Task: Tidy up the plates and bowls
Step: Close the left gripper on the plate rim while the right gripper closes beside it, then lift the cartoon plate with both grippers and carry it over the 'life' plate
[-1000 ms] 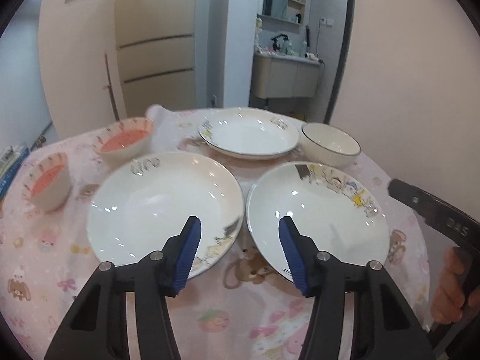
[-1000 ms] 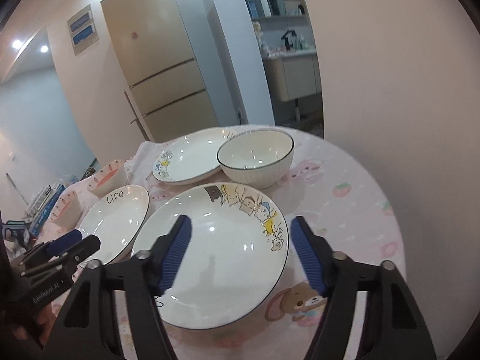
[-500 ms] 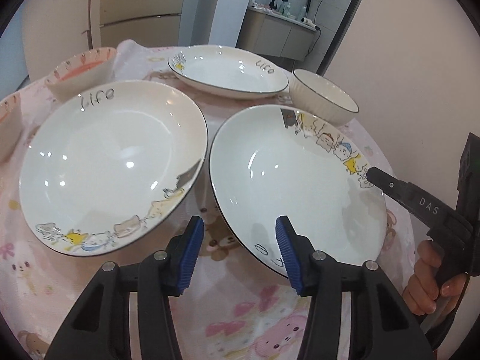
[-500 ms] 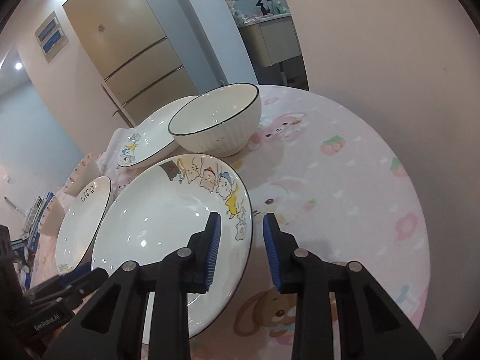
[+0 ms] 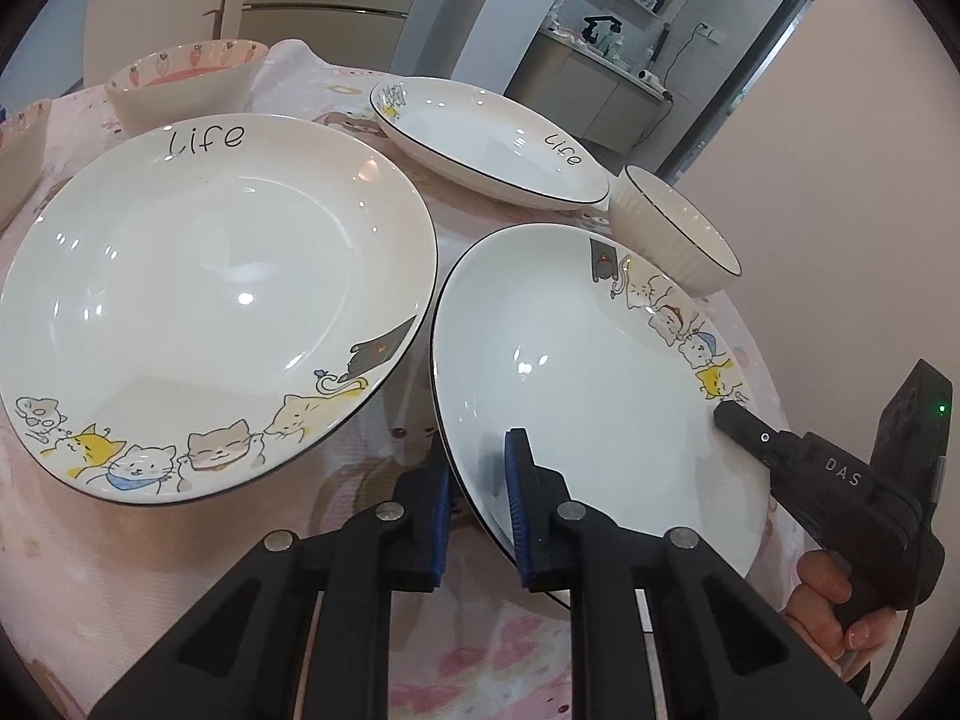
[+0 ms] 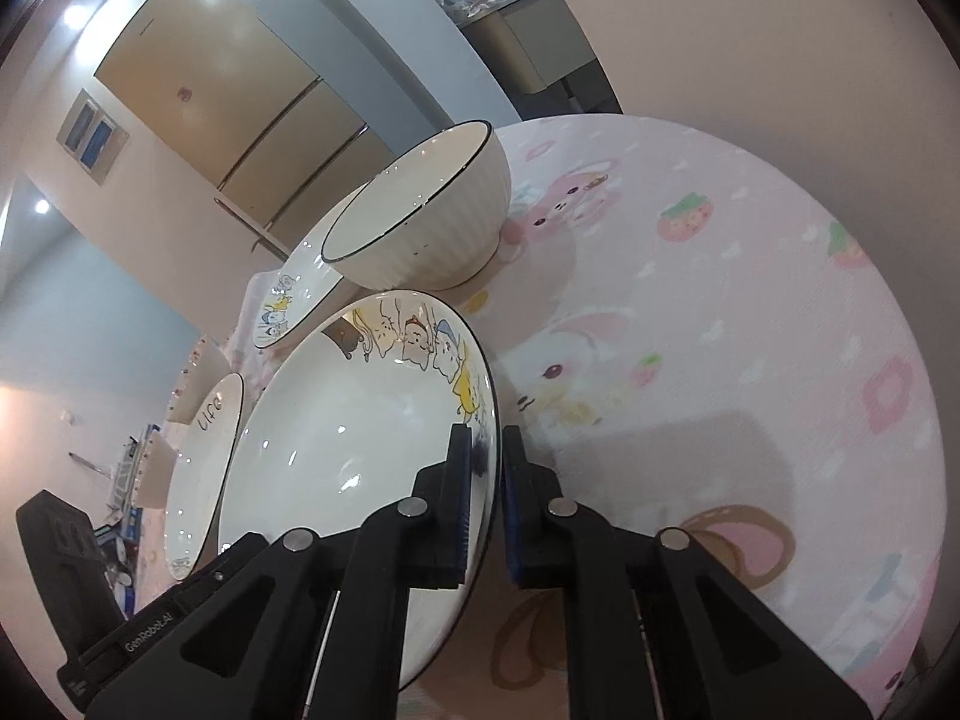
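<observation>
The left gripper point(image 5: 477, 501) is gripping the near-left rim of the right plate point(image 5: 576, 384), its fingers point(image 5: 517, 498) narrowed with one pad above the rim and one beneath. The right gripper point(image 6: 485, 501) is clamping the same plate point(image 6: 360, 450) at its right rim, fingers point(image 6: 459, 504) nearly together. The plate is sitting on the desk point(image 6: 750, 312), just beside the left plate point(image 5: 204, 300) and near the white bowl point(image 6: 420, 222). A far plate point(image 5: 486, 138) is lying behind.
</observation>
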Action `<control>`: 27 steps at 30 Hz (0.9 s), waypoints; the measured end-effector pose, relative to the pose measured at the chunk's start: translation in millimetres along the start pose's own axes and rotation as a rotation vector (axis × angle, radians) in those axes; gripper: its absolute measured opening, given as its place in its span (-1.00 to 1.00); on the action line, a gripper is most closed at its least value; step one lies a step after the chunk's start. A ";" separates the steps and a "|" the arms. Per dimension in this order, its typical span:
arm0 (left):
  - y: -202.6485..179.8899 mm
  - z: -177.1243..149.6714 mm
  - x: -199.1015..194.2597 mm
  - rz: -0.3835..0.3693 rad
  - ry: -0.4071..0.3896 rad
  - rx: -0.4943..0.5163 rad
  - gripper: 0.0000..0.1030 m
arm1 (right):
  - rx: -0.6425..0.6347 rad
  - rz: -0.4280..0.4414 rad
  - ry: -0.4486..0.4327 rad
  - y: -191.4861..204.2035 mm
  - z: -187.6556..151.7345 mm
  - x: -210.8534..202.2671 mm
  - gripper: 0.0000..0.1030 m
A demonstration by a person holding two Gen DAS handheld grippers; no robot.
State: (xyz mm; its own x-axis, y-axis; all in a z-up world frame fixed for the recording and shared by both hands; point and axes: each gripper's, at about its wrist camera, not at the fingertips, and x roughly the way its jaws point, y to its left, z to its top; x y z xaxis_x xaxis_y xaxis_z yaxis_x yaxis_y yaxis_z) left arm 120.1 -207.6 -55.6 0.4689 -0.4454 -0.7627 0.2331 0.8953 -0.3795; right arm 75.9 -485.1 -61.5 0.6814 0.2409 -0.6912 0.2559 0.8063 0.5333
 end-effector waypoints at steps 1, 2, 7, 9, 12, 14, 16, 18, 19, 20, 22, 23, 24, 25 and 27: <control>-2.2 0.4 3.1 -0.002 0.005 0.011 -0.63 | -0.011 -0.001 0.002 0.9 -0.7 0.4 -0.83; -4.0 0.6 3.5 0.004 0.002 0.023 -0.56 | -0.029 -0.009 0.003 3.1 -0.9 1.0 -0.82; -11.1 3.6 2.4 0.048 0.019 0.048 -0.45 | -0.107 -0.083 0.013 17.4 -2.9 1.8 -0.78; -15.2 2.0 0.7 0.099 0.007 0.084 -0.53 | -0.108 -0.092 0.005 18.9 -5.4 0.8 -0.78; -12.9 2.1 -7.1 0.071 0.013 0.057 -0.57 | -0.145 -0.114 -0.017 25.9 -9.4 -8.8 -0.78; -17.0 2.1 -14.1 0.062 0.009 0.069 -0.58 | -0.165 -0.148 -0.030 33.0 -10.3 -15.8 -0.78; -23.6 0.1 -22.8 0.075 -0.015 0.097 -0.58 | -0.167 -0.148 -0.039 33.1 -9.8 -23.5 -0.77; -27.6 -1.2 -27.0 0.074 -0.024 0.103 -0.58 | -0.167 -0.136 -0.041 31.4 -8.9 -31.9 -0.77; -28.8 -1.8 -29.6 0.070 -0.024 0.104 -0.58 | -0.163 -0.133 -0.043 31.7 -9.3 -35.9 -0.77; -30.5 -2.7 -32.8 0.067 -0.025 0.108 -0.58 | -0.164 -0.134 -0.047 33.0 -9.6 -40.1 -0.77; -33.4 -3.7 -40.3 0.067 -0.037 0.113 -0.58 | -0.174 -0.138 -0.060 36.8 -12.1 -48.5 -0.77; -34.5 -3.7 -45.3 0.068 -0.042 0.116 -0.58 | -0.179 -0.136 -0.065 40.4 -13.7 -51.6 -0.77; -35.0 -3.0 -49.4 0.067 -0.040 0.117 -0.58 | -0.183 -0.134 -0.069 43.1 -13.9 -54.4 -0.77; -33.4 -0.4 -53.3 0.064 -0.037 0.118 -0.58 | -0.186 -0.133 -0.071 45.9 -13.8 -57.5 -0.77; -31.3 3.1 -63.0 0.059 -0.041 0.114 -0.58 | -0.198 -0.133 -0.073 53.9 -13.4 -63.5 -0.77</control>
State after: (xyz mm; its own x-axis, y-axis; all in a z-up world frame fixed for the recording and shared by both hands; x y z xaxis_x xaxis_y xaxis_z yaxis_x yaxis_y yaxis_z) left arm 85.9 -207.5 6.0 0.5187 -0.3935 -0.7590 0.2986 0.9153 -0.2704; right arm 37.2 -449.7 4.6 0.7003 0.0919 -0.7079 0.2121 0.9201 0.3293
